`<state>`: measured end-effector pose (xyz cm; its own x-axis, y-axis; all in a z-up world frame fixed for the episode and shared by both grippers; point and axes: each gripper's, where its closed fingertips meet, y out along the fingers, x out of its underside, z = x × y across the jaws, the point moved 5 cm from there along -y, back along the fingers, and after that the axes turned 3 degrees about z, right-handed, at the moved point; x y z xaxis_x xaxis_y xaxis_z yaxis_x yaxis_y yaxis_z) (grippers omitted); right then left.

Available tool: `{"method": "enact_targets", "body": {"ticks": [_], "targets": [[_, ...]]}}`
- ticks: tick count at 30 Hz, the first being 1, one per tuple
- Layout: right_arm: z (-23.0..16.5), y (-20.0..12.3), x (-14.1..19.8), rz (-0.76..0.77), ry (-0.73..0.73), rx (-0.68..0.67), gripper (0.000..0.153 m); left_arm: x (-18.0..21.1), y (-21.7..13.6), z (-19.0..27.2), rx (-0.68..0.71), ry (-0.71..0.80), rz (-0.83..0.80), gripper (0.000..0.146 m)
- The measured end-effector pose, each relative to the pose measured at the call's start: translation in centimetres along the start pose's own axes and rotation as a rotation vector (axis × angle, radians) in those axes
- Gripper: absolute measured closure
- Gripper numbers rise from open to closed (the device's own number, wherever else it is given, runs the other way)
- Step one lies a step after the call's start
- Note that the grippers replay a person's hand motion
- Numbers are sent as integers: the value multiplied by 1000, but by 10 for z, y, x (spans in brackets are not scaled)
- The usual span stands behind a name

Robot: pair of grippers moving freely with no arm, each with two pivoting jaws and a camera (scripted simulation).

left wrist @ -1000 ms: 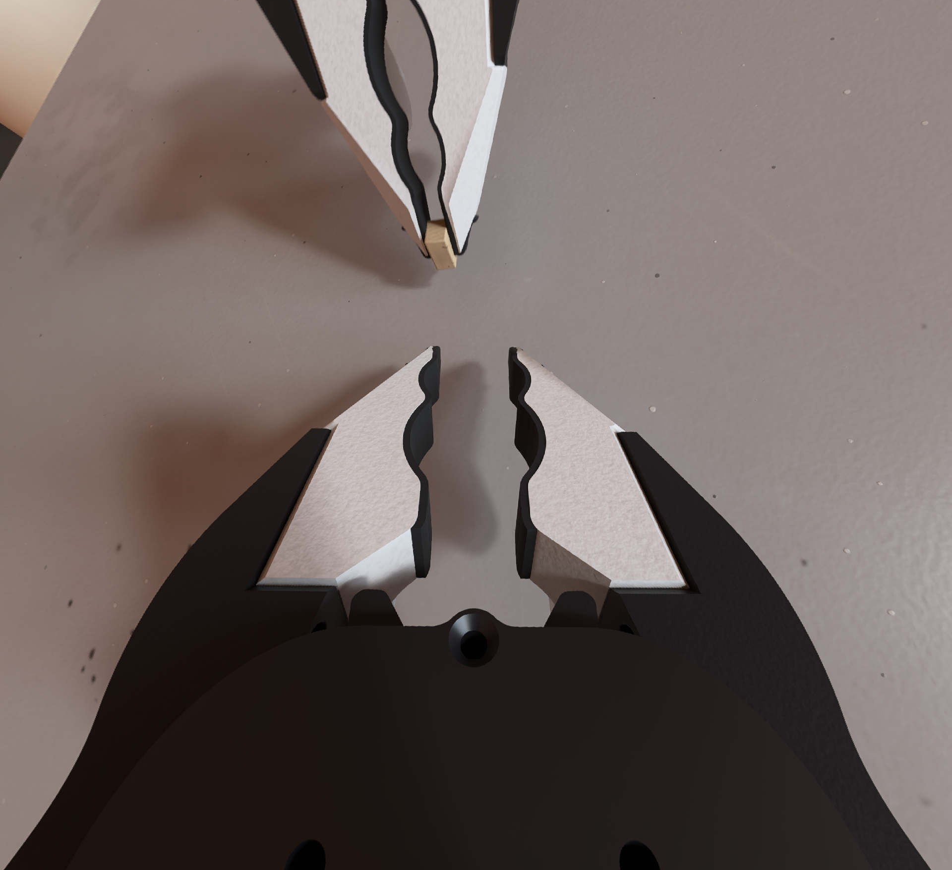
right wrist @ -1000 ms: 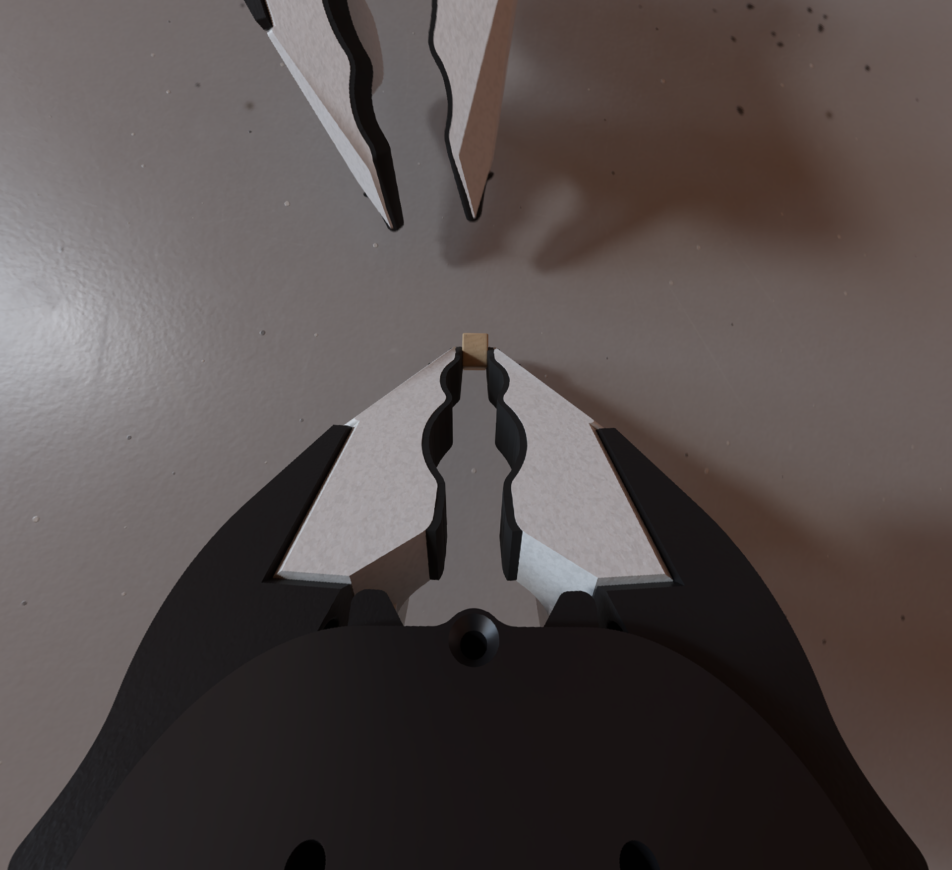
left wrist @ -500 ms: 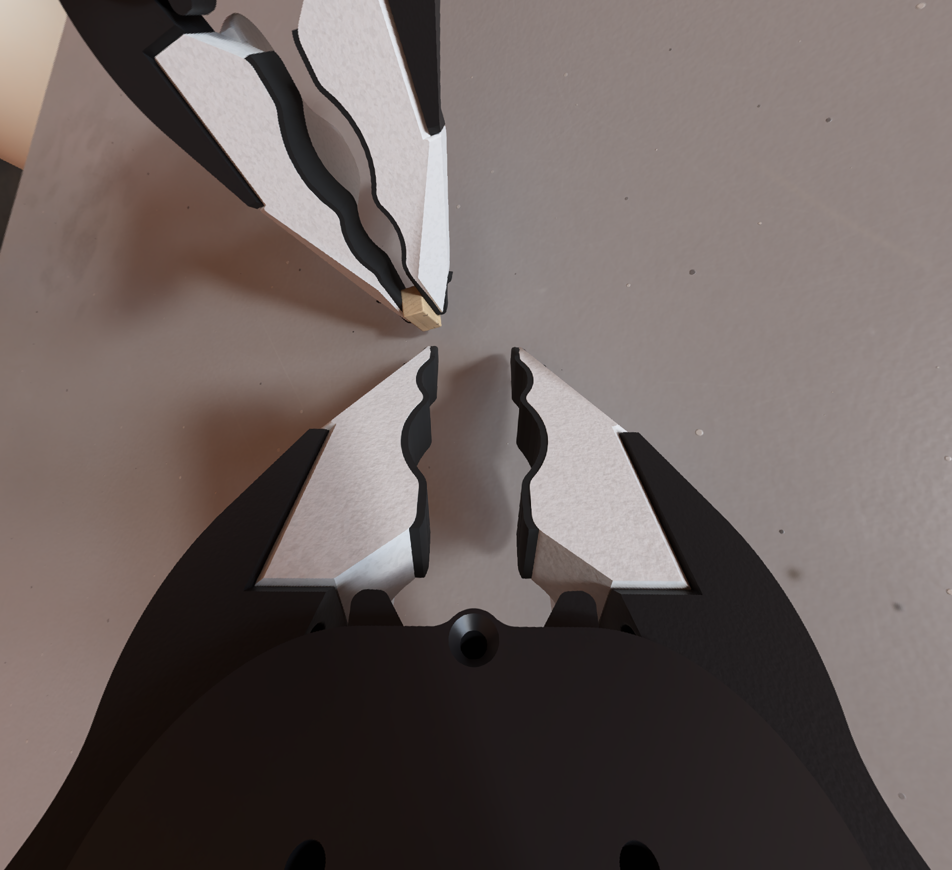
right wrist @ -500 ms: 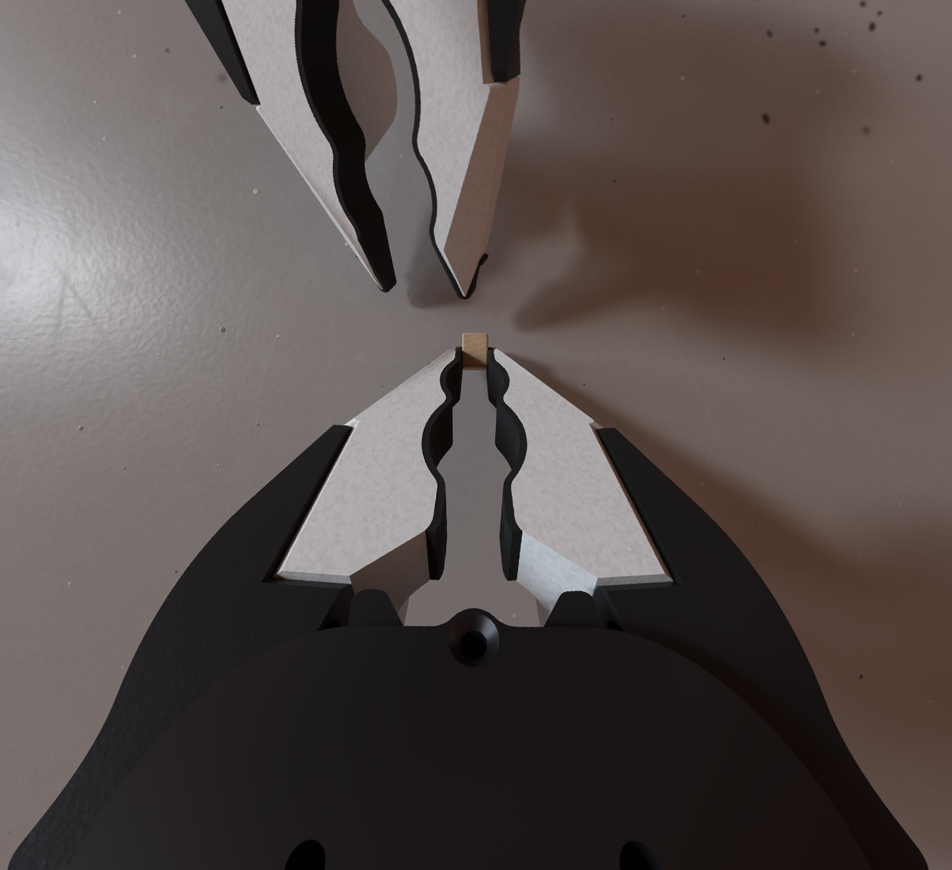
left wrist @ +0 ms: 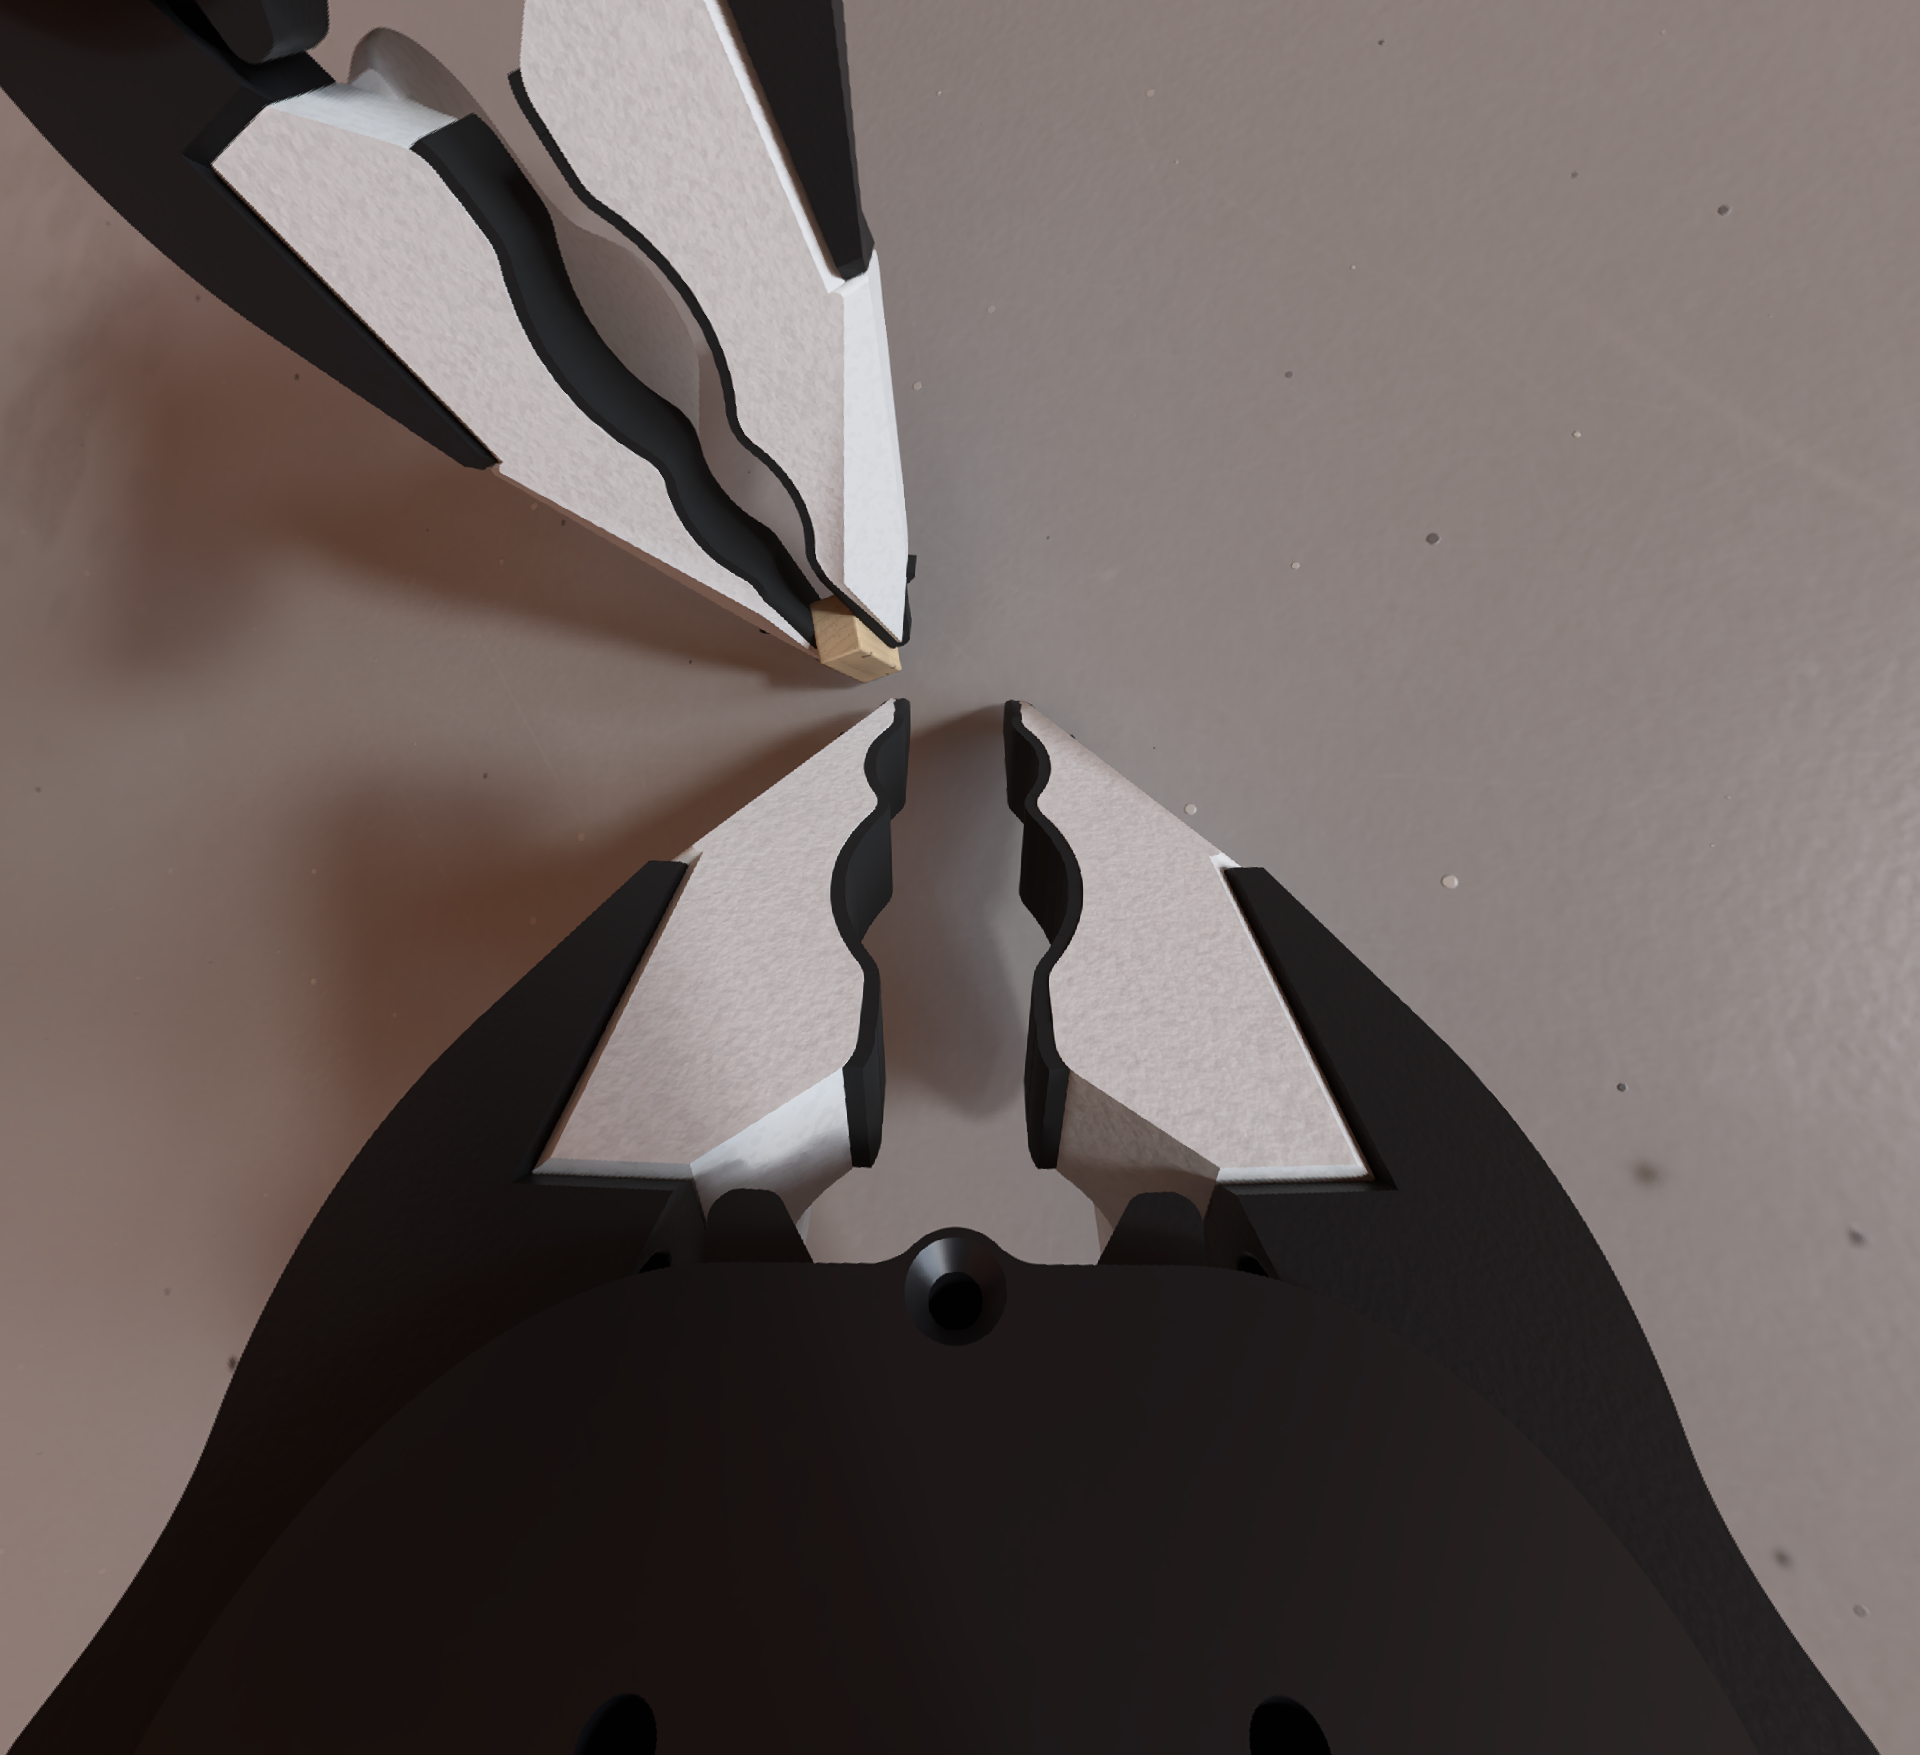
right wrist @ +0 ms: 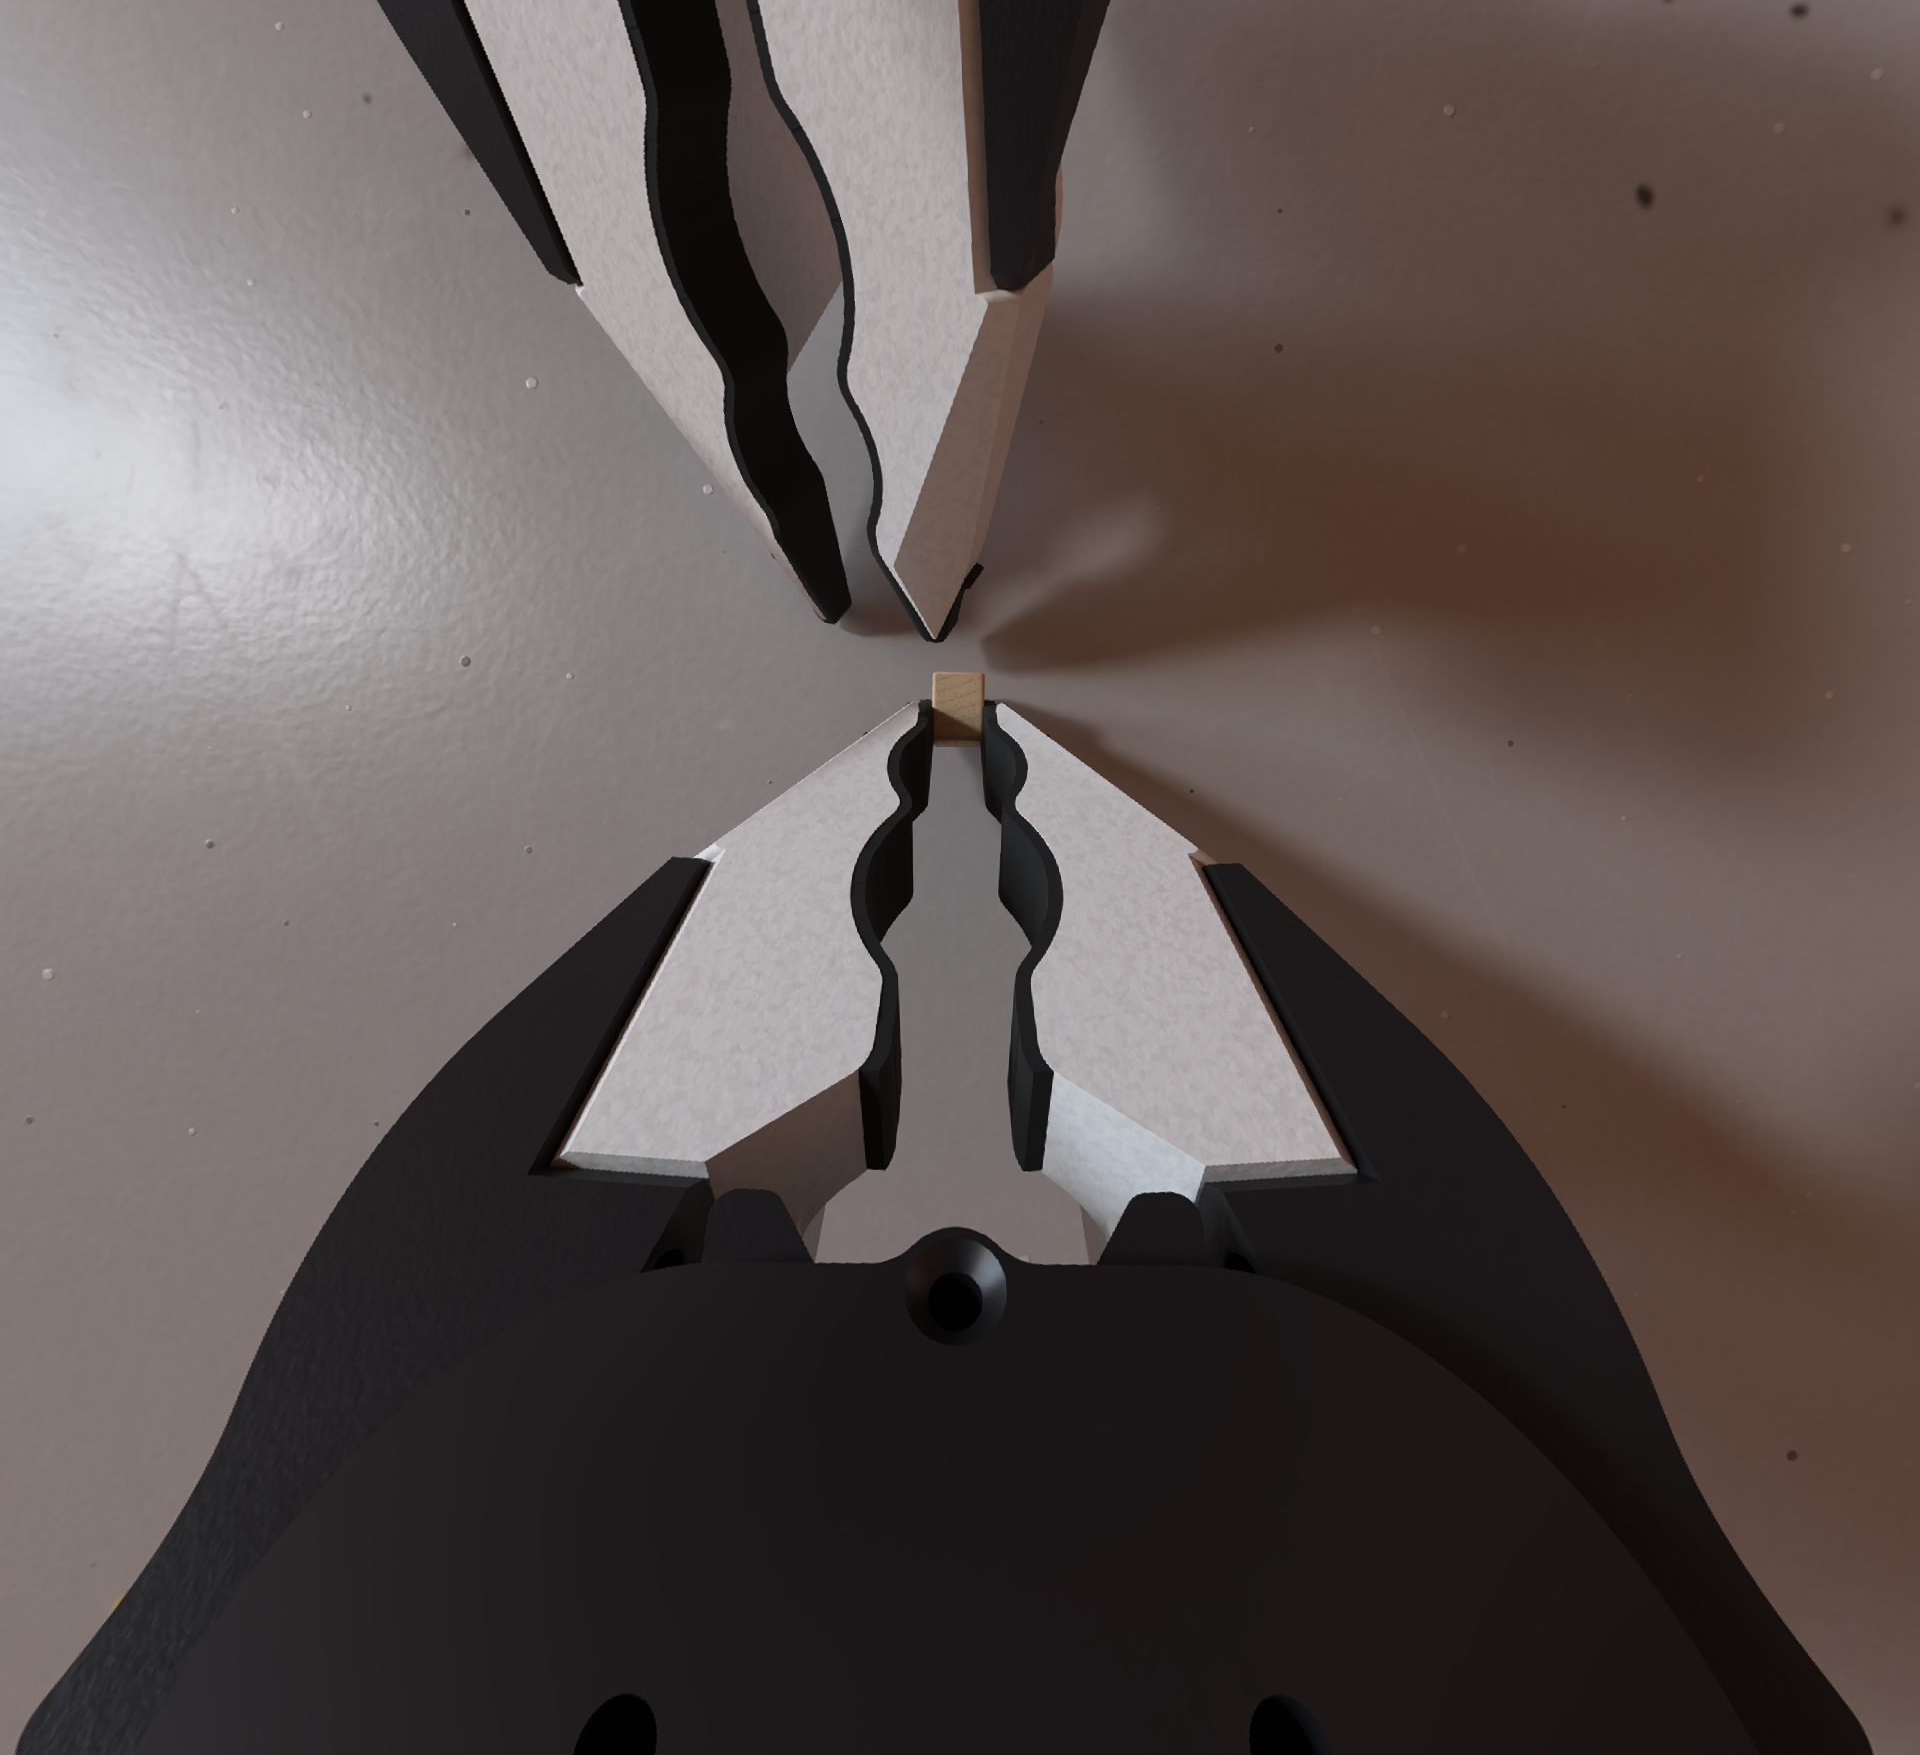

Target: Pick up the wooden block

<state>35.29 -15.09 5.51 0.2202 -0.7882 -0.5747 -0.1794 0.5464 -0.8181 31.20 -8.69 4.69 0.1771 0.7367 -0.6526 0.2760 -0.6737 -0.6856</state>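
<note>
The wooden block (right wrist: 957,704) is a small pale cube pinched between the tips of my right gripper (right wrist: 957,718), which is shut on it above the grey-brown table. In the left wrist view the right gripper (left wrist: 858,637) reaches in from the upper left with the block (left wrist: 854,652) at its tips. My left gripper (left wrist: 956,718) is open and empty, its tips just below and right of the block. In the right wrist view the left gripper (right wrist: 888,619) points down from the top, its tips just short of the block.
The table (left wrist: 1455,458) is a plain grey-brown surface with small specks. Shadows of both grippers fall on it (right wrist: 1455,510).
The two grippers have drawn closer tip to tip. In the left wrist view the right gripper with the block has come nearer and tilted. The block stays held.
</note>
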Motion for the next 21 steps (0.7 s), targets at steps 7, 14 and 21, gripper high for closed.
{"method": "enact_targets", "body": {"ticks": [7, 14, 21], "targets": [[4, 2, -2, -36, 22, -62, 144, 1, 1, -4, -2, -48, 0, 134], [8, -4, -4, -29, 58, -75, 144, 3, 2, -4, 4, -86, -16, 145], [6, -17, 7, 11, 154, -10, 144, 5, 0, -5, 30, -99, -24, 142]]}}
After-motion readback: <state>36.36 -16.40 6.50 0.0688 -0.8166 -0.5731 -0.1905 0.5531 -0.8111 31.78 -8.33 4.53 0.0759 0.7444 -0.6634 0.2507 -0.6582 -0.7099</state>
